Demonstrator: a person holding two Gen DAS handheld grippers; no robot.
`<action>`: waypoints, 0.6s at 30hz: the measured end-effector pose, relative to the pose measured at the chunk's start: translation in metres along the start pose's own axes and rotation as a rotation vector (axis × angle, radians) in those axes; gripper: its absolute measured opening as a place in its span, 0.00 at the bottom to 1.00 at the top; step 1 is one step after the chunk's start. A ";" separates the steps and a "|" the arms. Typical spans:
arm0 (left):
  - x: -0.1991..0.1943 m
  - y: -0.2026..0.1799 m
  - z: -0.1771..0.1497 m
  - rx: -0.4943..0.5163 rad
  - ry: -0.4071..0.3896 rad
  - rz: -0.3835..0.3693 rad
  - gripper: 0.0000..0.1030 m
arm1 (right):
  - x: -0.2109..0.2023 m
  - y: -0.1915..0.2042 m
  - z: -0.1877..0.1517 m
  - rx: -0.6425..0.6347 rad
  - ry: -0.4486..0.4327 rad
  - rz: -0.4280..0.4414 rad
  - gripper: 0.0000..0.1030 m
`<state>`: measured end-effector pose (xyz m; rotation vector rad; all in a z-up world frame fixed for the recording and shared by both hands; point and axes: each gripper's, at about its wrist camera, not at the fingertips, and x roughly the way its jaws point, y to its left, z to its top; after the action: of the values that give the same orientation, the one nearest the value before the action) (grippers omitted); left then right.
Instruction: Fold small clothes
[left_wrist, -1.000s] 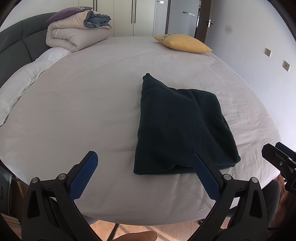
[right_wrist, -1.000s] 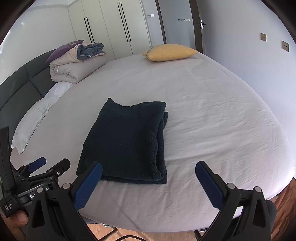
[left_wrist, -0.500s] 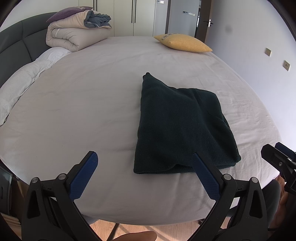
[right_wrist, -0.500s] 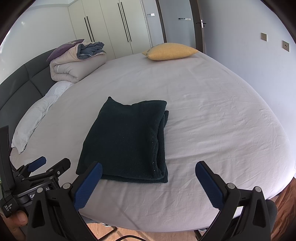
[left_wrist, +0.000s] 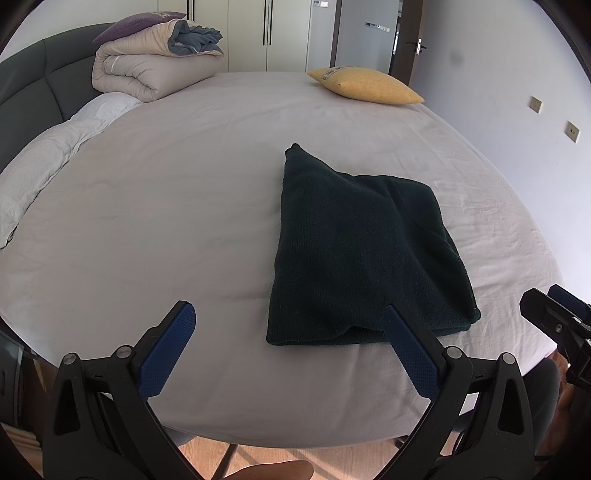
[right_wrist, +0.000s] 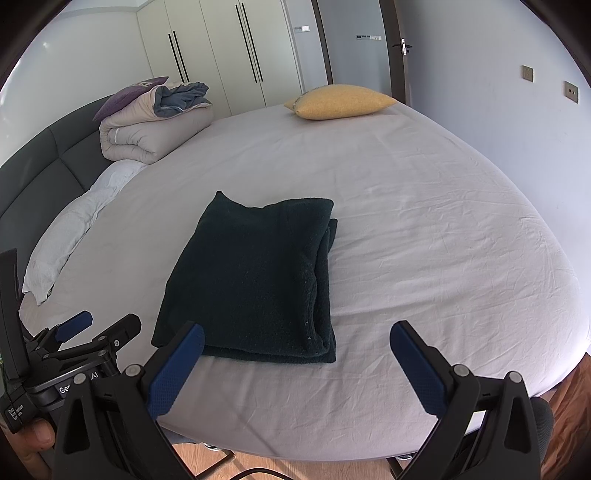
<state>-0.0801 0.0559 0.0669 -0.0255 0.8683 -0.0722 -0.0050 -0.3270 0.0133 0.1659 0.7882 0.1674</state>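
A dark green knitted garment (left_wrist: 362, 251) lies folded into a thick rectangle on the pale sheet of the bed (left_wrist: 166, 206), near its front edge. In the right wrist view the same garment (right_wrist: 255, 277) shows stacked folded edges along its right side. My left gripper (left_wrist: 288, 332) is open, held back from the bed edge, its right finger in front of the garment's near edge. My right gripper (right_wrist: 295, 354) is also open, empty, just short of the garment's near right corner. Each gripper shows at the edge of the other's view, the left gripper (right_wrist: 92, 328) and the right gripper (left_wrist: 554, 306).
A rolled beige and grey duvet (left_wrist: 155, 62) with a purple cushion sits at the far left by the dark headboard (left_wrist: 33, 96). A yellow pillow (left_wrist: 369, 85) lies at the far side. A white pillow (left_wrist: 48, 158) runs along the left. Wooden floor (left_wrist: 258, 458) shows below the bed edge.
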 end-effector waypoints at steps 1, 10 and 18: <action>0.000 0.000 0.000 0.000 0.000 0.001 1.00 | 0.000 0.000 0.000 0.001 0.000 0.000 1.00; 0.000 0.000 -0.001 -0.001 0.001 0.000 1.00 | 0.000 0.000 -0.001 0.001 0.002 0.000 1.00; 0.000 0.000 -0.003 -0.001 0.002 0.001 1.00 | 0.001 -0.001 0.000 0.000 0.003 0.001 1.00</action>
<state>-0.0821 0.0557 0.0651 -0.0259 0.8705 -0.0709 -0.0045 -0.3276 0.0123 0.1661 0.7908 0.1684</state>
